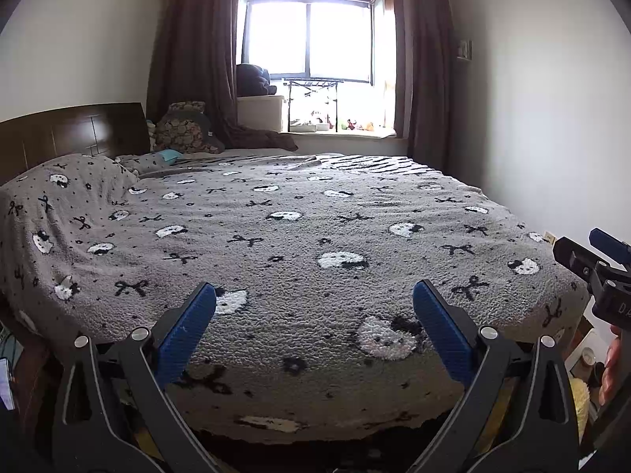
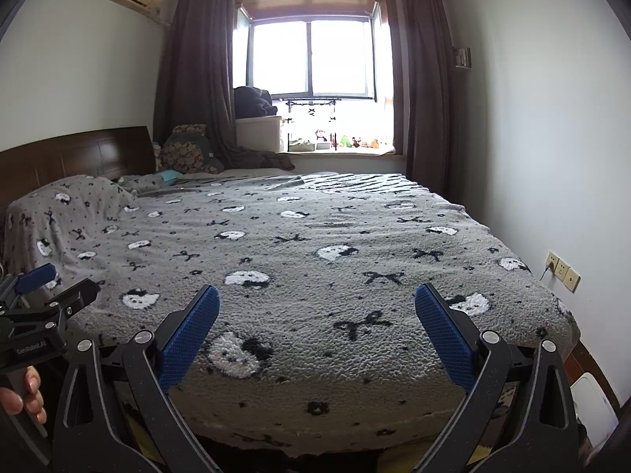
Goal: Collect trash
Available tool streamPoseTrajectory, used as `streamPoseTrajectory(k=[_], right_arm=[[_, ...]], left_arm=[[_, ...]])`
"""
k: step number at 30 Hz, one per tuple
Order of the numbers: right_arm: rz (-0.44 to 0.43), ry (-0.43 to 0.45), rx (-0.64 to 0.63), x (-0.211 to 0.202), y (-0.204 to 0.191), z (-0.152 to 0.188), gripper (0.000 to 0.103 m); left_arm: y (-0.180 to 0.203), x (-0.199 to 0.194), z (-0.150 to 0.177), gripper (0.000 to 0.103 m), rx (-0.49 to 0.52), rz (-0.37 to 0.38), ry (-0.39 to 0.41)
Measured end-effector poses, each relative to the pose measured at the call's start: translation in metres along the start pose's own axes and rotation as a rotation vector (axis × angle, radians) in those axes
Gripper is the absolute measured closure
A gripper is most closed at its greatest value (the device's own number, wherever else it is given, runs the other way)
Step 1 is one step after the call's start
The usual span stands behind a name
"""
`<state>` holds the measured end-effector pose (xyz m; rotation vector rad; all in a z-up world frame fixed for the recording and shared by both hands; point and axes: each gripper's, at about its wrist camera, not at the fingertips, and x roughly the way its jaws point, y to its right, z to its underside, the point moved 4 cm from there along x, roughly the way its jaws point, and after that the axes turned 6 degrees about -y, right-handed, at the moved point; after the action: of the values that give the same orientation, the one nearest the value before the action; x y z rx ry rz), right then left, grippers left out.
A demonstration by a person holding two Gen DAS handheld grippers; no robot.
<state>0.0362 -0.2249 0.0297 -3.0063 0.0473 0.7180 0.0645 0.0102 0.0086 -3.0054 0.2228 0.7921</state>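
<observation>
Beyond the bed's (image 1: 299,236) near edge, the left claw (image 1: 314,299) and right claw (image 2: 316,301) are held spread apart, gripping nothing.

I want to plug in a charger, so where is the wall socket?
The wall socket shows in the right wrist view, low on the right-hand wall just past the right edge of the bed's grey blanket, with a cable plugged into it.
</observation>
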Motion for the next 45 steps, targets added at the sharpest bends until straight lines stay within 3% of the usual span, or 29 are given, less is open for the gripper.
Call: streamPoseTrajectory(k=[45], right_arm=[[-0.012, -0.007, 0.000, 0.0004, -0.0073, 0.0043, 0.004]], left_arm=[[-0.0089, 0.0001, -0.0012, 0.008, -0.006, -0.001, -0.004]])
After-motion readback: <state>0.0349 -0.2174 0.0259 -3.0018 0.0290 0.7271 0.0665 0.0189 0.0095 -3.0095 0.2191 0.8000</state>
